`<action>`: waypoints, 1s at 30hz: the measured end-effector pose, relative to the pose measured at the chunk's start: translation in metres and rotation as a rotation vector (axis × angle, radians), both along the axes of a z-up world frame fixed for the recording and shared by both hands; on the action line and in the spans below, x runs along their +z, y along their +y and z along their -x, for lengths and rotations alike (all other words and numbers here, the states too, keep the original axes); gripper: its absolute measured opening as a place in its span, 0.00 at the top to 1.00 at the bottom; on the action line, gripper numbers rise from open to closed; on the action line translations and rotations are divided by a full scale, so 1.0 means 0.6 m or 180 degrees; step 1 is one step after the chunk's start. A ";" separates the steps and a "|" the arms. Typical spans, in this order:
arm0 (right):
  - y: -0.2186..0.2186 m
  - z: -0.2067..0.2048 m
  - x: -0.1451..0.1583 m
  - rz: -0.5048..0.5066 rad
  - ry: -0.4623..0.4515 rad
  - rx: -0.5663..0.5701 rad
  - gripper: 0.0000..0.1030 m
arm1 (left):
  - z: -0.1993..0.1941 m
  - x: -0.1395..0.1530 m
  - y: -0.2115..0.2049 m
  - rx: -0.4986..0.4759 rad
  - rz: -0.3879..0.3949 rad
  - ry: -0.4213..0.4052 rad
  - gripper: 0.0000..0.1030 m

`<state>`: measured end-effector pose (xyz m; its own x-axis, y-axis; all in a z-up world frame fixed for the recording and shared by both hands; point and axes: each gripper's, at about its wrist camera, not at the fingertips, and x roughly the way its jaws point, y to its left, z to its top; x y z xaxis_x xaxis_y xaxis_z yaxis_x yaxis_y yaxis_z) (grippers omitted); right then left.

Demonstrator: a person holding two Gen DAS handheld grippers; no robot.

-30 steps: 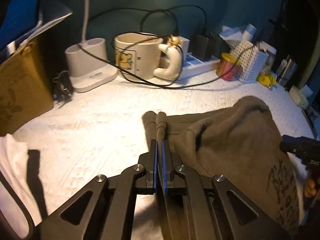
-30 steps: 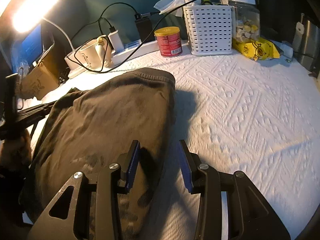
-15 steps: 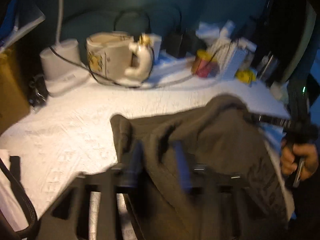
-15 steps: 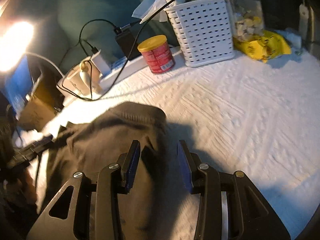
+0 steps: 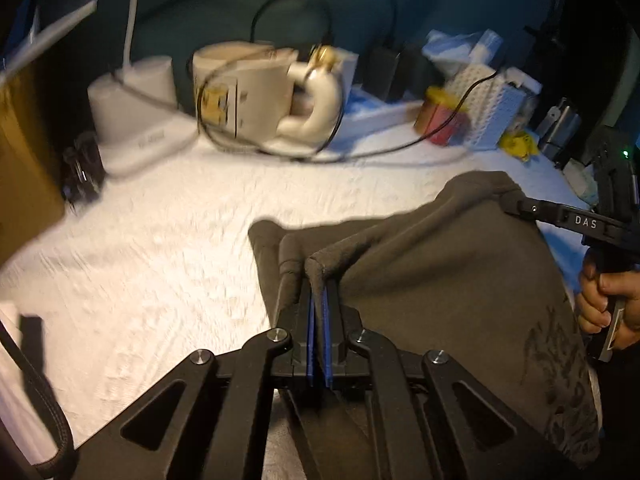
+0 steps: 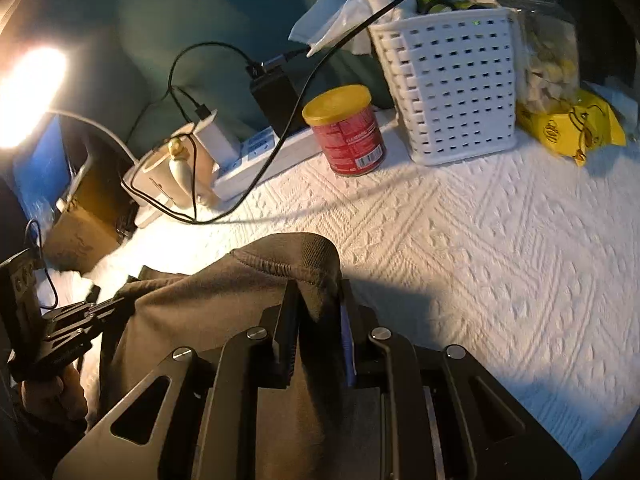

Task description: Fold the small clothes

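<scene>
An olive-brown garment [image 5: 460,280] with a dark print lies on the white textured cloth [image 5: 160,260]. My left gripper [image 5: 314,276] is shut on a folded corner of it at its left edge. My right gripper [image 6: 318,292] is closed on the garment's [image 6: 224,320] hemmed right corner, fabric bunched between the jaws. In the left wrist view the right gripper [image 5: 520,206] grips the far right corner. In the right wrist view the left gripper [image 6: 116,304] holds the far left corner. The garment is stretched between the two.
Along the back stand a cream mug [image 5: 248,88] wrapped in black cable, a white lamp base [image 5: 136,120], a power strip [image 6: 272,148], a red can [image 6: 348,132], a white basket [image 6: 448,84], a jar [image 6: 536,40] and a yellow packet [image 6: 568,128]. A brown box [image 5: 24,168] stands at left.
The right gripper moved forward and closed on the garment's right corner. The left gripper opened briefly, then shut again on the left corner. The garment's top edge is now lifted between them.
</scene>
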<state>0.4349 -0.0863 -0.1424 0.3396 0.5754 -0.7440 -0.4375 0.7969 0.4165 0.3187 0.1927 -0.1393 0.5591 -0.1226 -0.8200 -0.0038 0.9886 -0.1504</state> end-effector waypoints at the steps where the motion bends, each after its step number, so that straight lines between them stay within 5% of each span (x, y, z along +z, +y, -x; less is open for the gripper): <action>1: 0.003 0.000 -0.003 0.0038 -0.0019 0.0007 0.81 | 0.001 0.001 0.001 -0.0002 0.0002 -0.0003 0.97; 18: 0.010 0.019 -0.005 0.0316 -0.0055 -0.0043 0.72 | 0.054 0.038 -0.010 0.0118 0.0116 0.0128 0.92; 20: 0.008 0.026 -0.002 0.0314 -0.0069 -0.0042 0.72 | 0.064 0.038 -0.016 0.0139 0.0120 0.0138 0.90; 24: 0.005 0.037 -0.002 0.0335 -0.0075 -0.0031 0.72 | 0.076 0.030 -0.017 0.0236 0.0142 0.0150 0.69; 27: 0.003 0.043 -0.001 0.0361 -0.0074 -0.0004 0.71 | 0.082 0.027 -0.018 0.0279 0.0204 0.0172 0.69; 30: 0.001 0.050 0.002 0.0357 -0.0069 0.0062 0.51 | 0.088 0.022 -0.019 0.0304 0.0199 0.0204 0.69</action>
<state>0.4046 -0.0855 -0.1411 0.3458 0.4955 -0.7968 -0.4614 0.8292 0.3154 0.2657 0.1811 -0.1262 0.5173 -0.1232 -0.8469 -0.1091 0.9720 -0.2081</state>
